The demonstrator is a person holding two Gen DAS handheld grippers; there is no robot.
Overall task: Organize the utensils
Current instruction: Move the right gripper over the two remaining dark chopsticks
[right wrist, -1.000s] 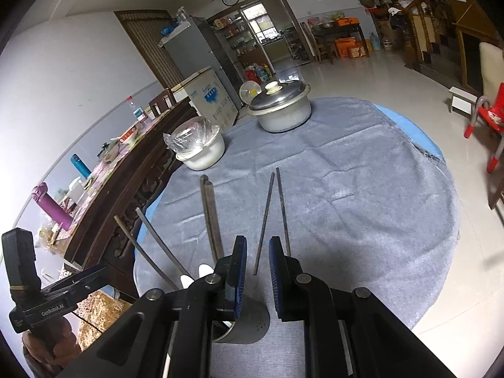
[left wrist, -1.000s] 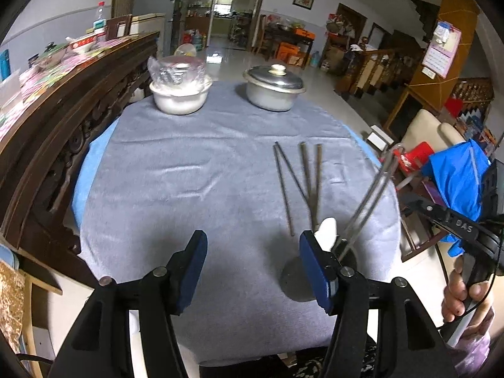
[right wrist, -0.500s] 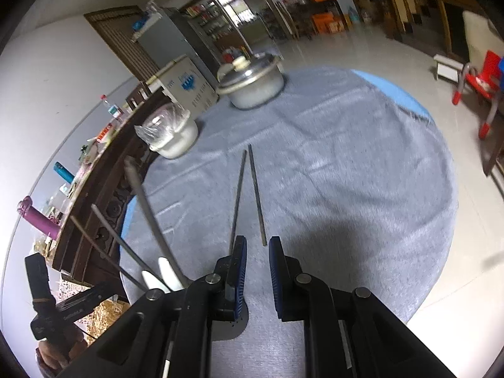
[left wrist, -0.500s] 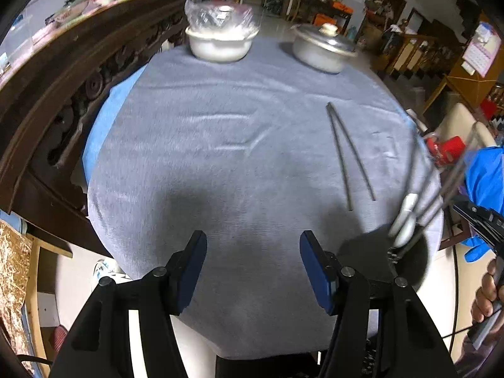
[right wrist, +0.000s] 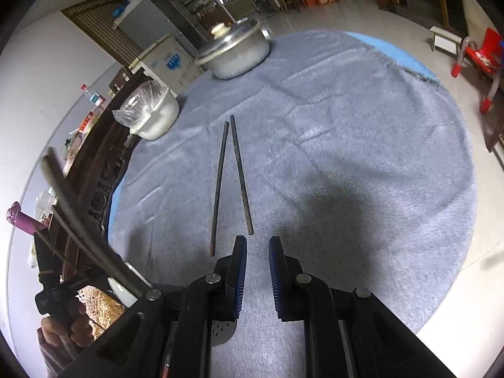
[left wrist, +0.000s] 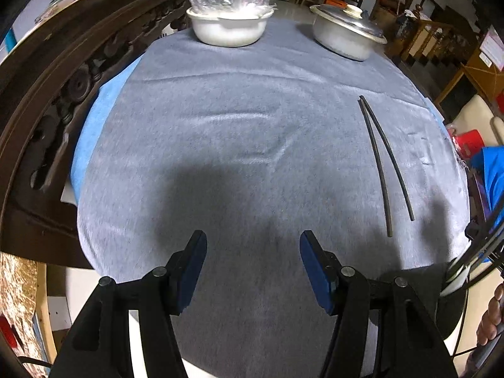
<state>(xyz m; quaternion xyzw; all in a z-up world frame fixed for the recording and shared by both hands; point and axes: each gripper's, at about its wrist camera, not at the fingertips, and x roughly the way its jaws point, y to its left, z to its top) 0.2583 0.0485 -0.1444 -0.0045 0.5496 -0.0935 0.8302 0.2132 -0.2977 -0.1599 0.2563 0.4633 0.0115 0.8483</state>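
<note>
A round table under a grey cloth (left wrist: 239,145) fills both views. Nearest, the left gripper (left wrist: 253,263) hangs spread and empty; the right gripper (right wrist: 257,266), fingers narrowly apart, pinches nothing. Just beyond it lie two chopsticks (right wrist: 231,179), probably the next pickup. Farther off stand a wrapped bowl (left wrist: 228,28) and lidded pot (left wrist: 346,39).

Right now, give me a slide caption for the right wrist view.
Right gripper hovering with narrowly parted jaws just short of two dark chopsticks lying on the grey tablecloth, lidded pot beyond.

Home dining room, clothed table (left wrist: 220,126), lidded pot (left wrist: 346,37), fridge (right wrist: 148,28)
</note>
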